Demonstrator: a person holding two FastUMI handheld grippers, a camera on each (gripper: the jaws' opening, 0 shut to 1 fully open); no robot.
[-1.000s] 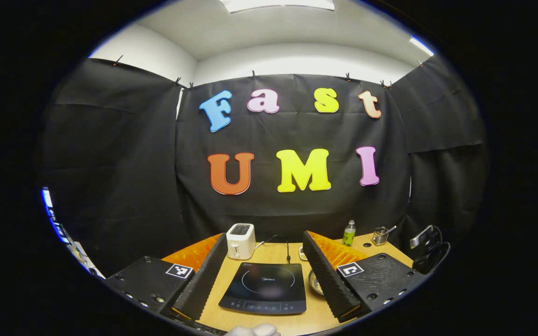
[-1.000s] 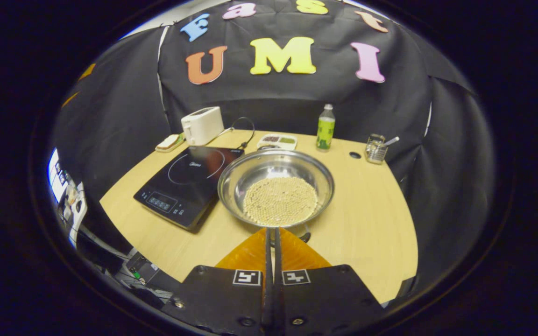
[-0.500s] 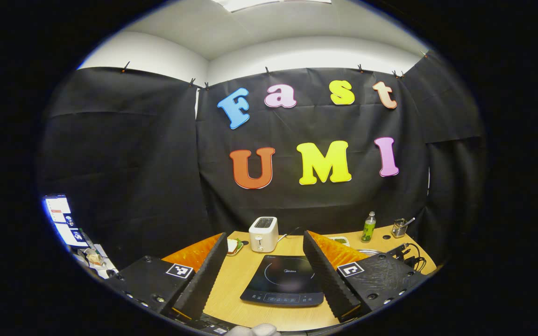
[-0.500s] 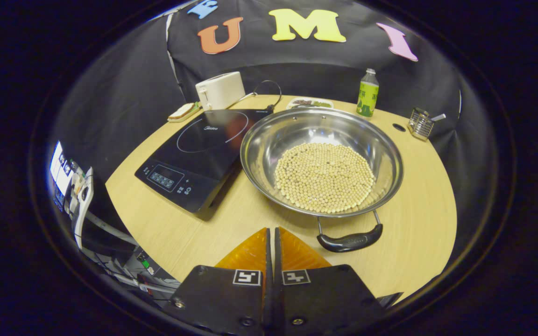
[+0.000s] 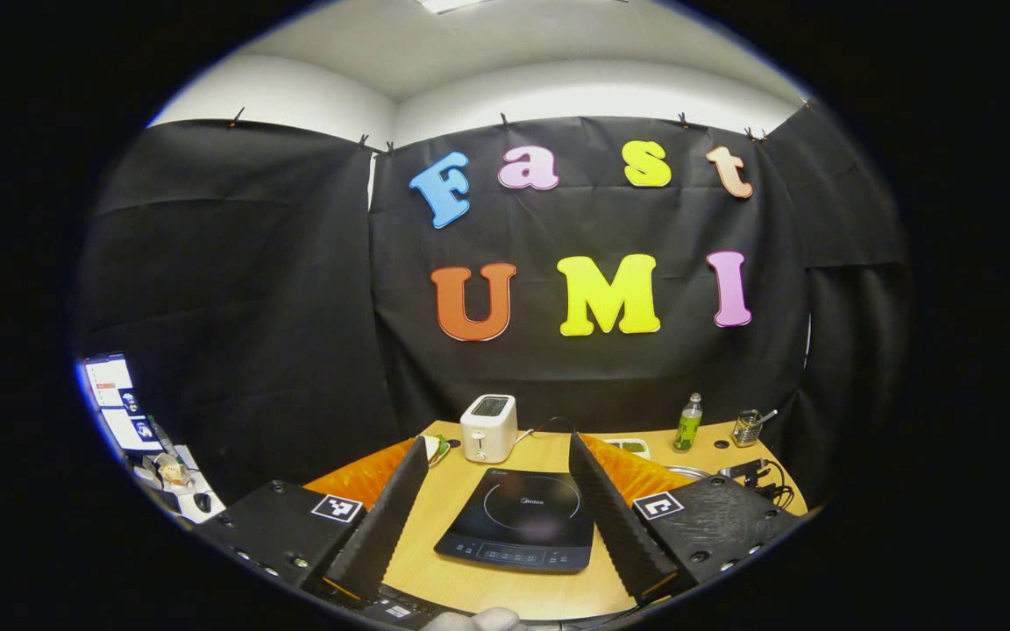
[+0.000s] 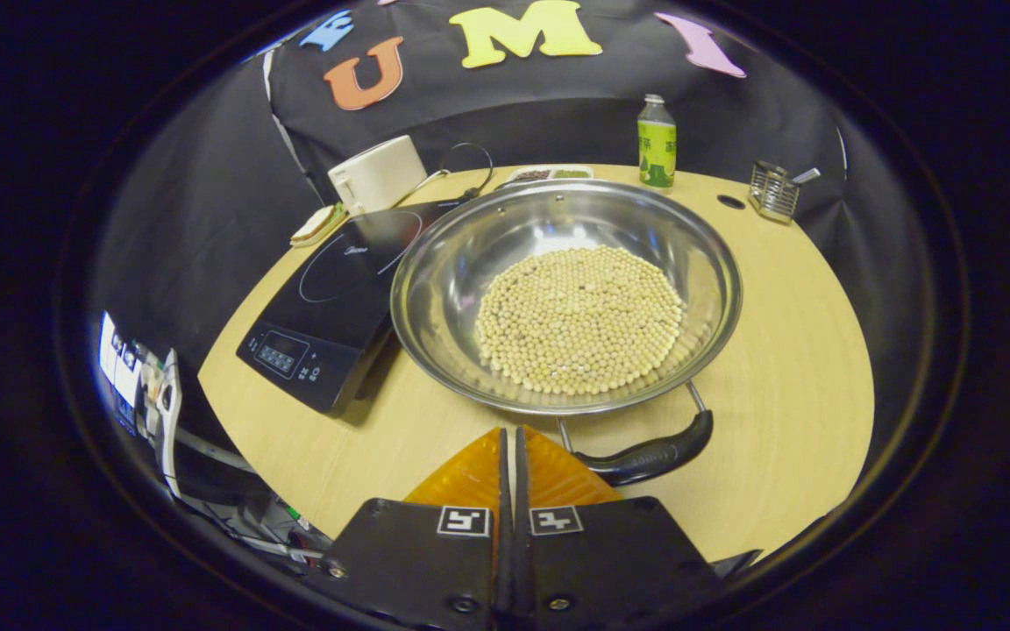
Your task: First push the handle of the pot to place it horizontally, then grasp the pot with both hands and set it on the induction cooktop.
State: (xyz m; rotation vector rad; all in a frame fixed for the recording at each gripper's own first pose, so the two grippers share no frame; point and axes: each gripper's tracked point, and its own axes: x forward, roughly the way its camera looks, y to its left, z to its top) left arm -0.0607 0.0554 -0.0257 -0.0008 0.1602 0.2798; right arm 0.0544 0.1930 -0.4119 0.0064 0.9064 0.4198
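- The pot, a wide steel pan, is seen in the right gripper view standing on the counter, with a round layer of pale beads spread over its bottom.
- The pot's near handle, a dark grip on two wire legs, is seen jutting from the rim toward the camera and lying roughly level just above the counter.
- The induction cooktop is placed just to the left of the pot; the pot's rim is seen overlapping the cooktop's right edge, but whether they touch cannot be told.
- The right gripper is held above the counter's near edge, just left of the handle; its fingers are pressed together with nothing between them.
- The left gripper is held well back from the counter, its fingers spread wide apart and empty, and the induction cooktop is framed between them.
- A sliver of the pot's rim is glimpsed behind the left gripper's right finger.
- Behind the cooktop a white toaster is set, with a small plate of food to its left.
- Along the far edge a shallow tray, a green bottle and a wire holder are lined up.
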